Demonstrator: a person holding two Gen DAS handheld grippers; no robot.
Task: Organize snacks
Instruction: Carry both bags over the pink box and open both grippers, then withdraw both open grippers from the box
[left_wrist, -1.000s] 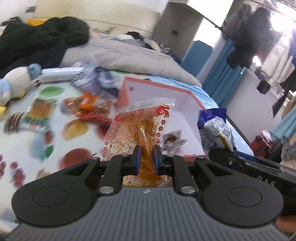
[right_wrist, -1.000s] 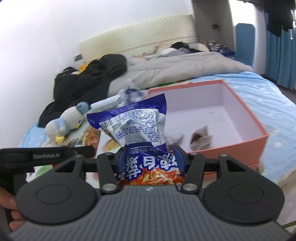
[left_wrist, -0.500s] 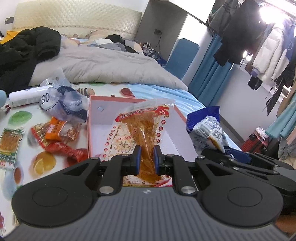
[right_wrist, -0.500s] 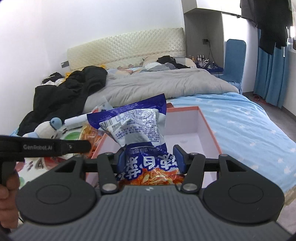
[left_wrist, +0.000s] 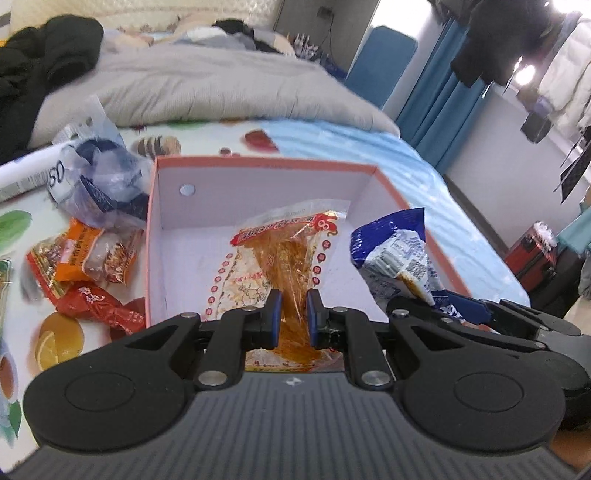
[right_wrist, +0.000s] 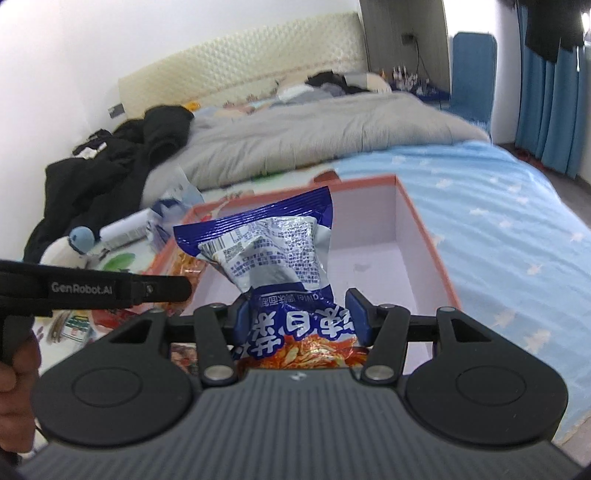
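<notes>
Landmark: pink box (left_wrist: 384, 184), open top, white inside, sitting on the bed.

Hidden or unclear: lower ends of both held packets are cut off behind the gripper bodies. Near part of the box floor is blocked by both packets and grippers, so what lies on it cannot be told; the visible floor is bare. Left of the box the loose snacks overlap and blur, so the count is rough. In the right wrist view the left gripper's strap hides part of that pile. A person's hand (right_wrist: 16, 384) is cut by the frame edge.

Counts: one box. Two grippers. Two held packets.

Left gripper (left_wrist: 293, 312): jaws pressed nearly together, pinching a clear packet with orange strips (left_wrist: 284, 254), which hangs over the box interior, toward its middle.

Right gripper (right_wrist: 299, 317): jaws half spread, clamped on a puffy blue-and-silver snack bag (right_wrist: 266, 254), held above the box's near edge. In the left wrist view the same bag sits over the box's right wall.

Left of the box: about three orange-red packets (left_wrist: 85, 266), one crumpled clear-and-navy bag (left_wrist: 99, 177), one white tube (right_wrist: 123, 230), one plush toy (right_wrist: 72, 245).

Behind the box: one grey duvet (left_wrist: 207, 85), one black jacket (right_wrist: 122, 166).
</notes>
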